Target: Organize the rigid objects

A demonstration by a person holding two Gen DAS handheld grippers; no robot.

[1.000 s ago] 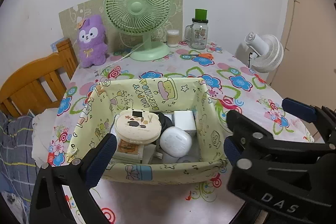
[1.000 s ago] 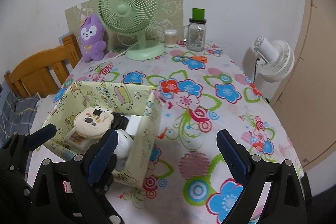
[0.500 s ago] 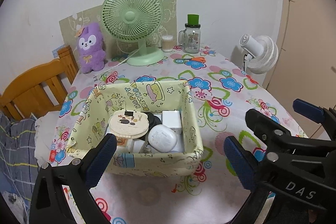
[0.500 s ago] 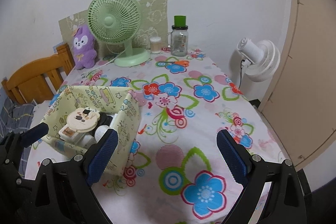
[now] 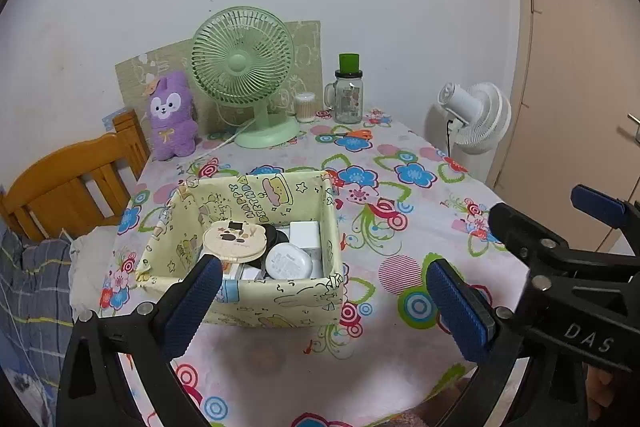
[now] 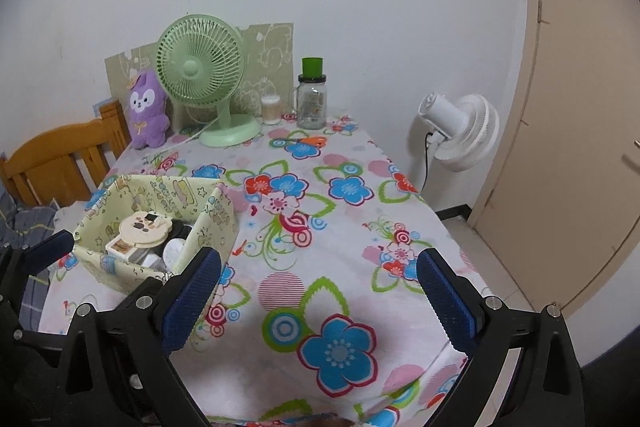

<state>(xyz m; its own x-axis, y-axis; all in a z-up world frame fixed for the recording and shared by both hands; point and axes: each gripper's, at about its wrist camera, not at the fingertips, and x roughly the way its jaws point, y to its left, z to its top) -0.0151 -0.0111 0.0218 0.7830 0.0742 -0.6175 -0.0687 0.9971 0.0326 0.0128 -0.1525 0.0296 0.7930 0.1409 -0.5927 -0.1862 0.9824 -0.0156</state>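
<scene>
From the left wrist view, the left gripper point(image 5: 320, 295) hangs wide apart and empty at the bottom of the frame. Centre frame sits the yellow fabric storage box point(image 5: 280, 297), already holding a round cream compact point(image 5: 235, 238), a white earbud case point(image 5: 289, 261) and a white charger block point(image 5: 305, 234), piled loosely. The box walls look soft; a nudge from the lower left finger could fold the near wall or tip the compact off its stack.

From the right wrist view, the right gripper point(image 6: 318, 297) is likewise spread wide, carrying nothing, over the flowered tablecloth point(image 6: 340, 227). The box lies at middle left, just beside its left finger, which might snag the corner. Orange scissors point(image 6: 308, 140) lie loose toward the upper centre, easy to overlook.
</scene>
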